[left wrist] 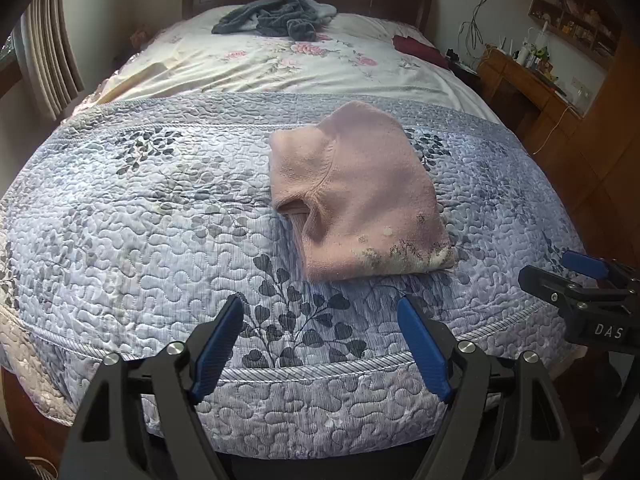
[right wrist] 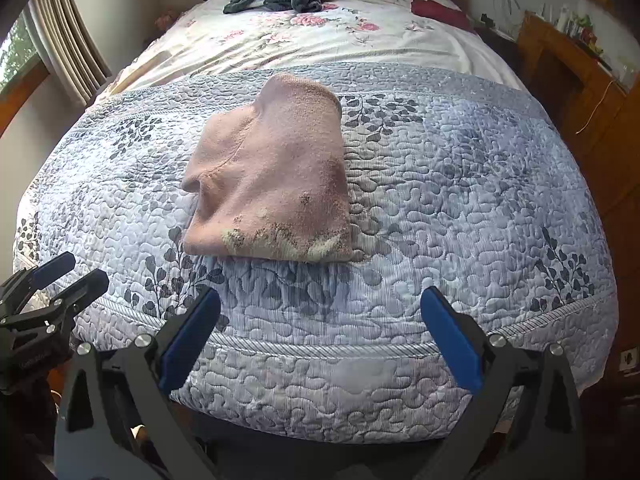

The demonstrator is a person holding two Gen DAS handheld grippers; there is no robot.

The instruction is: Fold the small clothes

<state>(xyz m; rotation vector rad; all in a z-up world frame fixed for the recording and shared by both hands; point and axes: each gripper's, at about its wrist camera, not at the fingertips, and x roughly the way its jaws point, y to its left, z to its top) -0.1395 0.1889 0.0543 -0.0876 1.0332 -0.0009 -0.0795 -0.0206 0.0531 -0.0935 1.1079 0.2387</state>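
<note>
Blue-padded left gripper (left wrist: pixel 320 340) is hanging wide open at 6 o'clock of its view, gripping nothing; right gripper (right wrist: pixel 320 332) is doing the same, jaws spread wide, empty, both sitting over the near edge of the quilted bedspread (left wrist: pixel 140 208). Pink garment (left wrist: pixel 356 196) is lying already folded into a compact bundle on the quilt, at about 12 to 1 o'clock from the left gripper and 11 o'clock from the right one, well apart from both. Fold is looking done or nearly done, judging by the stacked layers and the sleeve opening showing at its left side. Risks from here: a one-sided grab at a near corner is likely peeling only the top layer and undoing the bundle; pads are also likely pinching quilt along with the knit, dragging the bedspread. Grey clothes pile (left wrist: pixel 276 16) is waiting far off at 12 o'clock by the headboard, and reaching over for it is risking a brush against the pink bundle.
</note>
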